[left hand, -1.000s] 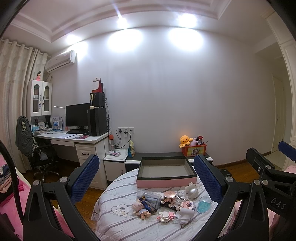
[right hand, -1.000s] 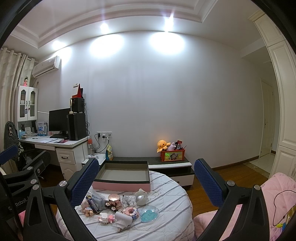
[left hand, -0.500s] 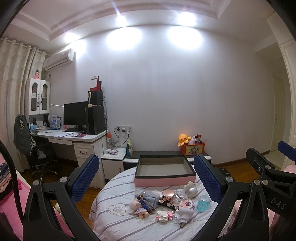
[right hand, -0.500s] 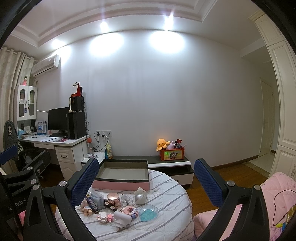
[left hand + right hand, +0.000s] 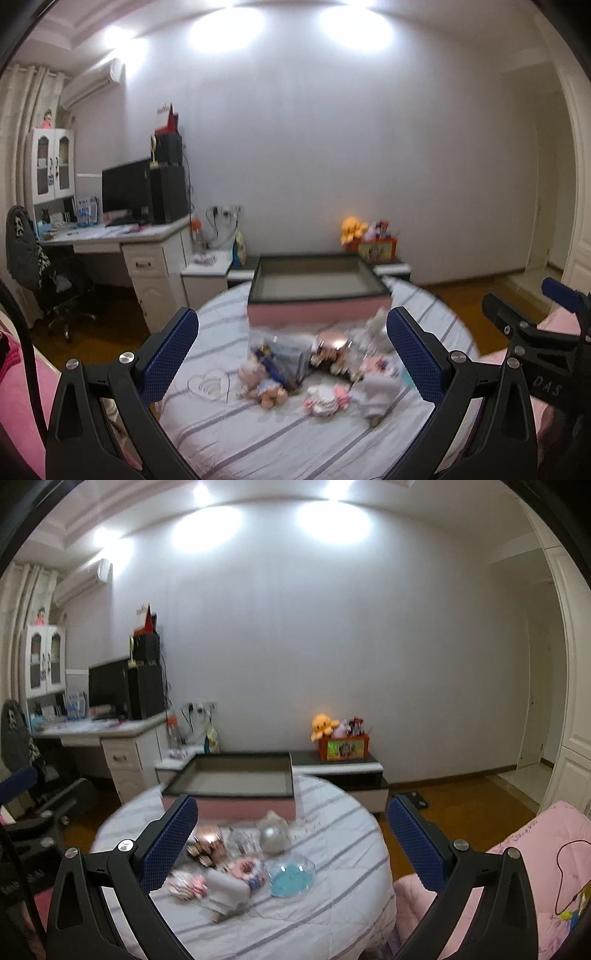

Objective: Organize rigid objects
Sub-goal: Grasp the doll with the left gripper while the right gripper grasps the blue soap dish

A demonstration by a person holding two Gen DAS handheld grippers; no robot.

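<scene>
The round table [image 5: 221,435], under a striped white cloth, carries everything that matters. At its twelve o'clock edge sits the pink box [image 5: 317,314], a large open tray with dark inner walls and nothing visible inside; it looks the likely home for the clutter. It seems stiff and light, best left where it stands.

In front of it, near the table's centre, lies a blurred heap of small things. The white case [image 5: 225,890] at the heap's six o'clock looks hard and smooth (probably slippery), so a pinch across its narrow sides would suit. The clear dish [image 5: 291,873] with a blue inside, at four o'clock, seems thin plastic, light and easily cracked; take it by the rim. The pearly ball [image 5: 273,836] at one o'clock will likely roll, so grip across its middle. The little doll [image 5: 264,384] at nine o'clock looks light and rigid enough to hold by the body. The rose-gold lidded pot [image 5: 330,341] sits mid-heap, touching its neighbours.

The left gripper [image 5: 291,360] is spread wide and carries nothing, poised short of the heap. The right gripper [image 5: 291,843] is likewise wide apart and empty.
</scene>
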